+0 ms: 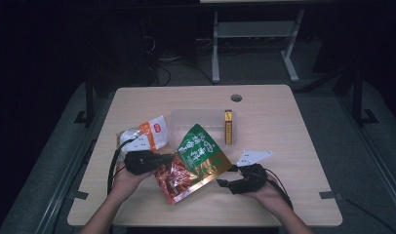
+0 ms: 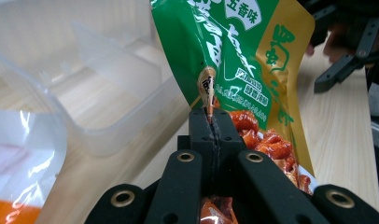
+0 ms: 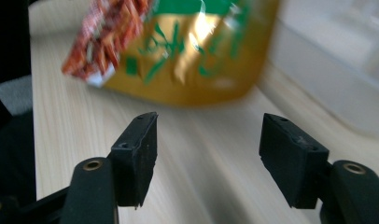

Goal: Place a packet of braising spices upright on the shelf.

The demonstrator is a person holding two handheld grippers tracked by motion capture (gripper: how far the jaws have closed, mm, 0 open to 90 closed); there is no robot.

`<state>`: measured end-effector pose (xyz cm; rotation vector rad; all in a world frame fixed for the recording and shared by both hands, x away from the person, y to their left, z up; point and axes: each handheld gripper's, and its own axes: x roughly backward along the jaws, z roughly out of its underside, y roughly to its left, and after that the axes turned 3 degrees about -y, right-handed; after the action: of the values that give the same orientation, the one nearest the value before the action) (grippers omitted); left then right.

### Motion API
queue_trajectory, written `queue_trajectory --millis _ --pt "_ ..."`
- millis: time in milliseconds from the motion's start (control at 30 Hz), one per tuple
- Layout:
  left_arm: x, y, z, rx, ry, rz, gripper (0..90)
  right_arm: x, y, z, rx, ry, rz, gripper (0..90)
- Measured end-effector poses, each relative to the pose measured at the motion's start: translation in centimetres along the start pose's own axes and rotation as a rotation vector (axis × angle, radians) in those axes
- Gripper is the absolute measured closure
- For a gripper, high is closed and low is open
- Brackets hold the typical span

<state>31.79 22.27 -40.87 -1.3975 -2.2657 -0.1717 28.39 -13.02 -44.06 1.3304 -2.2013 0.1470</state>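
A green, gold and red snack bag [image 1: 198, 161] lies tilted near the table's front middle. My left gripper [image 1: 172, 158] is shut on the bag's left edge; in the left gripper view the jaws pinch the bag's seam [image 2: 210, 122], with the green snack bag [image 2: 234, 60] rising above. My right gripper [image 1: 224, 184] is open just right of the bag, nothing between its fingers. In the right gripper view the open right gripper [image 3: 208, 140] faces the snack bag [image 3: 187, 46] a short way ahead. A clear plastic box [image 1: 196, 124] sits behind the bag.
A white and orange packet [image 1: 149, 134] lies at the left, beside the clear box [image 2: 85, 88]. A yellow stick-shaped pack [image 1: 228, 126] rests at the box's right end. The wooden table [image 1: 284, 126] has a round hole [image 1: 236, 97] near its far edge.
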Motion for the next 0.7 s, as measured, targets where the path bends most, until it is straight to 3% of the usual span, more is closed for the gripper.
queue_trajectory --millis 67,167,367,467,600,700 --pt "0.0 -0.2 -0.2 0.003 -0.013 0.000 89.7 -0.2 0.1 -0.2 -0.001 -0.013 -0.002 39.0" --pt "0.0 -0.4 -0.3 0.008 -0.036 -0.002 89.8 -0.6 -0.1 -0.3 -0.053 -0.044 -0.033 41.6" --pt "0.0 -0.6 -0.4 0.023 -0.056 0.005 89.7 -1.3 -0.4 -0.7 -0.099 -0.096 -0.075 52.3" --pt "-0.2 -0.9 -0.4 0.017 -0.055 0.005 89.7 -1.7 -0.4 -1.1 -0.123 -0.108 -0.088 62.5" --pt "-0.4 -0.9 -0.2 0.014 -0.055 0.013 89.6 -1.8 -0.5 -1.5 -0.120 -0.143 -0.094 77.2" --pt "-0.6 -1.1 -0.1 0.010 -0.057 0.019 89.5 -1.5 -0.5 -1.5 -0.131 -0.142 -0.110 82.5"
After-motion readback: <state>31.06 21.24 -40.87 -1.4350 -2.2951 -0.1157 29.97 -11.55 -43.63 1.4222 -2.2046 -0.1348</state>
